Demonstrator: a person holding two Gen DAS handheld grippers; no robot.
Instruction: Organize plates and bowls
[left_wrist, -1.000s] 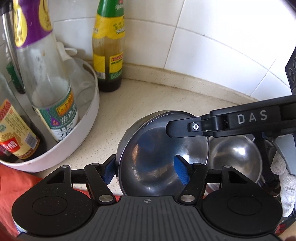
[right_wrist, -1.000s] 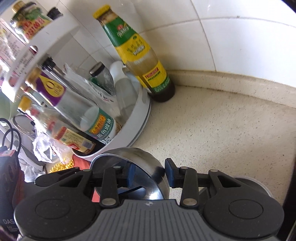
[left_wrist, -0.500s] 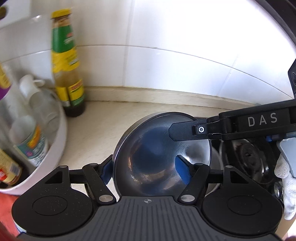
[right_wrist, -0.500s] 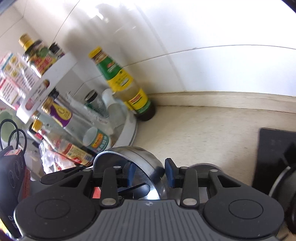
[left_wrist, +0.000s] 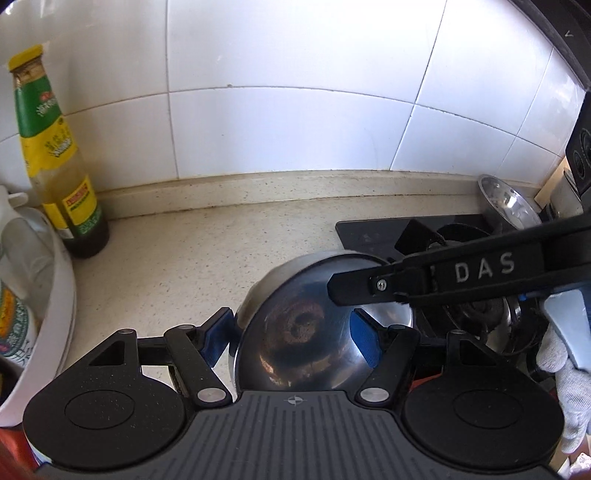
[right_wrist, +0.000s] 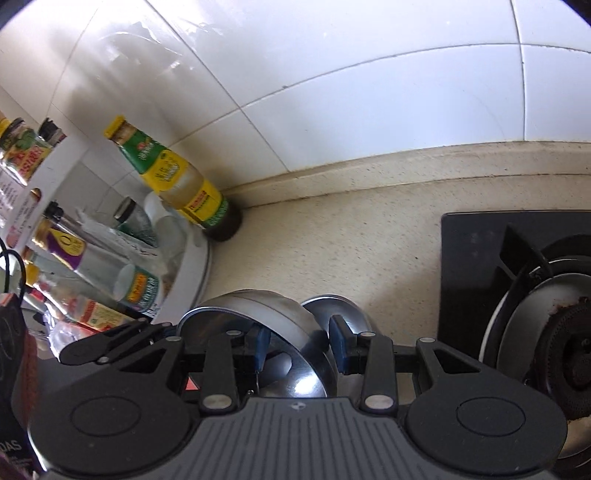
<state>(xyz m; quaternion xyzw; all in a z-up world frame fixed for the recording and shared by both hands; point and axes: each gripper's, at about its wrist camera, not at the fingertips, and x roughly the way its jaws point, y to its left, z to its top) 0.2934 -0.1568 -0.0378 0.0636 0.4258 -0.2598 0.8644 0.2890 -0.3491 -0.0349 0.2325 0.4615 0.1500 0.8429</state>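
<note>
steel bowl (left_wrist: 317, 332) between left tool (left_wrist: 291, 339) pads, stove (left_wrist: 461, 240)

White letters "DAS" on the black arm of the right gripper (left_wrist: 399, 291).

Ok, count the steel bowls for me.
2. One bowl is tilted, its rim clamped in the right gripper's jaws; the second bowl sits close beside it, partly hidden. A shiny round thing behind the stove may be another.

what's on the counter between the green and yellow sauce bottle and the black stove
Nothing rests there: in the left wrist view the counter is bare from the sauce bottle to the stove.
</note>
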